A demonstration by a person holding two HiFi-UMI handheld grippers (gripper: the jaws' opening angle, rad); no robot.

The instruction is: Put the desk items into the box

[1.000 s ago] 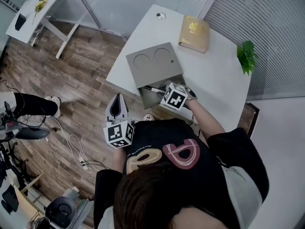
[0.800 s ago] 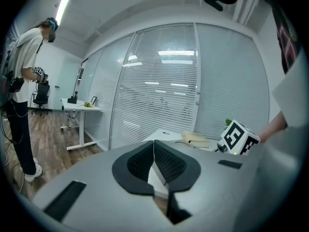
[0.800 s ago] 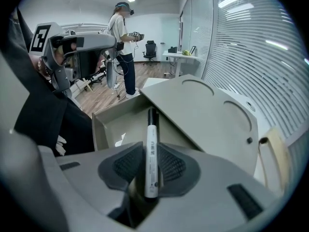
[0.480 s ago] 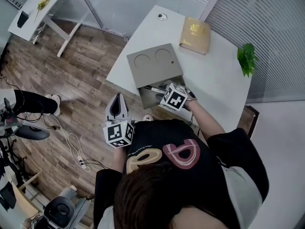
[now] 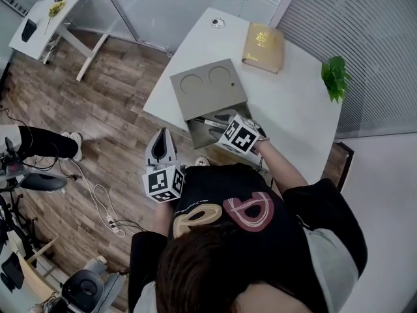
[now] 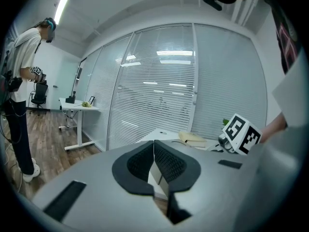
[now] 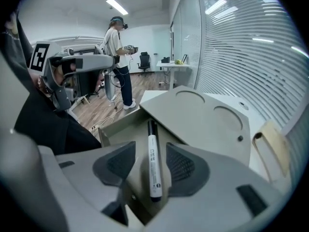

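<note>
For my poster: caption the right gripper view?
Right gripper has just opened its jaws around a marker in the box.

Nothing legible — the print on the marker (image 7: 153, 161) is too small.

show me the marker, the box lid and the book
marker (image 7: 153, 161), right gripper view, middle of white barrel
box lid (image 5: 210, 96), head view, flat part below its circles
book (image 5: 264, 46), head view, centre of cover

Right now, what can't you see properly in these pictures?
- Inside of the box: head view, mostly covered by its lid and the right gripper.
- Round thing at the desk's far corner: head view, too small to name.
- Book's cover print: head view, too small to read.
</note>
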